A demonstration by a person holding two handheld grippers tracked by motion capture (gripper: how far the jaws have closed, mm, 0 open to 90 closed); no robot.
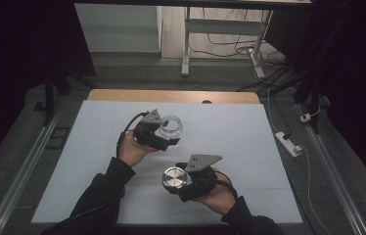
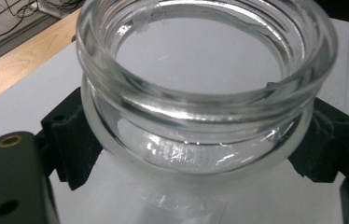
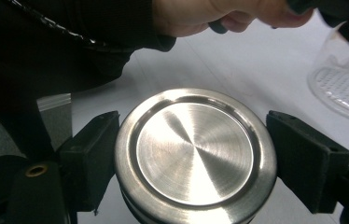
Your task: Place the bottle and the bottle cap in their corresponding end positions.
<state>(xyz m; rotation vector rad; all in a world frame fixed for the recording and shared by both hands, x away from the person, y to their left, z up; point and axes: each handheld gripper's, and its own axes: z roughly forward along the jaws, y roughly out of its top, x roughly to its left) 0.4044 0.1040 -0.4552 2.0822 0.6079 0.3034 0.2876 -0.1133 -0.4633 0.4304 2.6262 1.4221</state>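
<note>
Two grippers, both loaded! On the left, the left gripper (image 1: 167, 133) is clamped around the clear glass jar (image 1: 171, 126), open mouth up, over the middle of the white table (image 1: 249, 142). To the right and nearer the person, the right gripper (image 1: 183, 182) clenches the steel lid (image 1: 173, 178), flat face up.

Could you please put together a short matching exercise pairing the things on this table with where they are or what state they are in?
Things:
1. glass jar
2. metal lid
3. white mat
4. wooden table edge

States:
A. held in the right gripper
B. bare strip beyond the far side of the mat
C. open-mouthed, held in the left gripper
D. covers most of the tabletop

Pairs: 1-C, 2-A, 3-D, 4-B
</note>
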